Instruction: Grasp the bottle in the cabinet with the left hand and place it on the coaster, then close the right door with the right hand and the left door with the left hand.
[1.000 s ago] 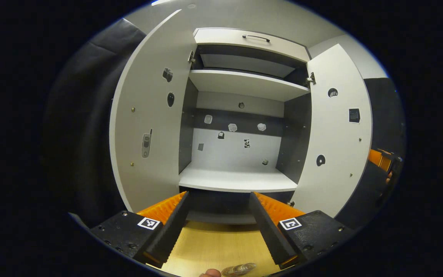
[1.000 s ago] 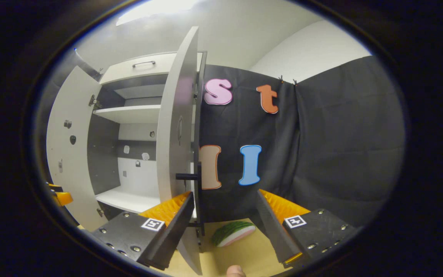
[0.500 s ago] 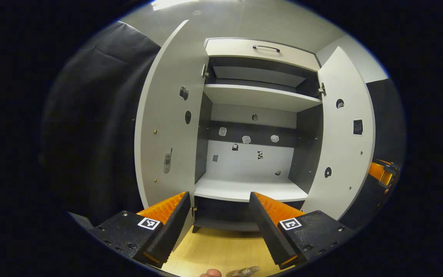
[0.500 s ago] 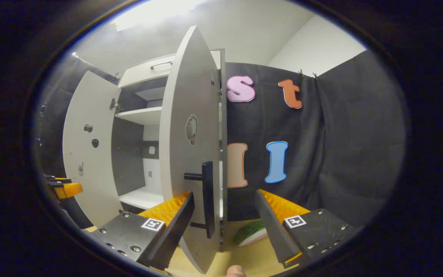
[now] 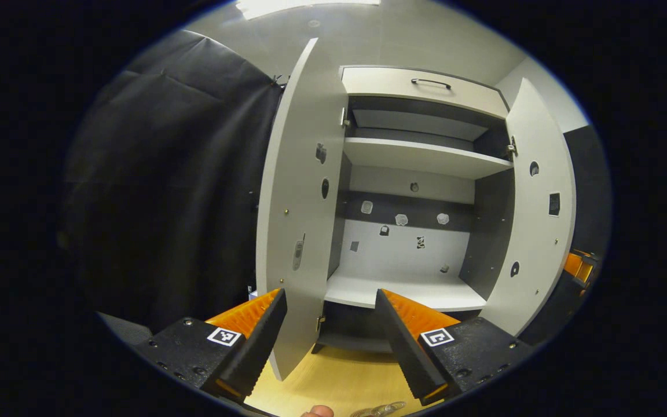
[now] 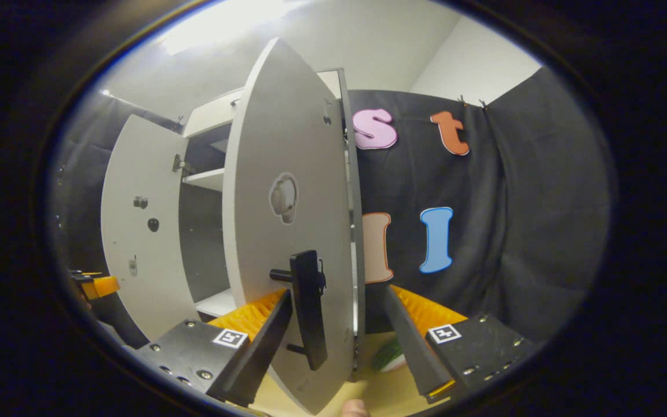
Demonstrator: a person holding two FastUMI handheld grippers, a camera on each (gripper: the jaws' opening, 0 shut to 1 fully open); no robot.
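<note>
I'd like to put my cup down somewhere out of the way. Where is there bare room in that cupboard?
The lower shelf is bare between the dark side walls, and the upper shelf looks bare too. Between the two open doors the way in is open. It is tight at the right door, whose black handle sits between the right hand-held gripper fingers.

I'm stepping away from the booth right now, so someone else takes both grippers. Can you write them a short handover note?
Left gripper: open, holding nothing, facing the left door.
Right gripper: open, just behind the right door, its black handle between the fingers, not clamped.
Cabinet: no bottle on the shelves in sight. A clear object at the left gripper view's bottom edge can't be identified; no coaster in sight.
Left: swing the right door shut, then the left door.
</note>
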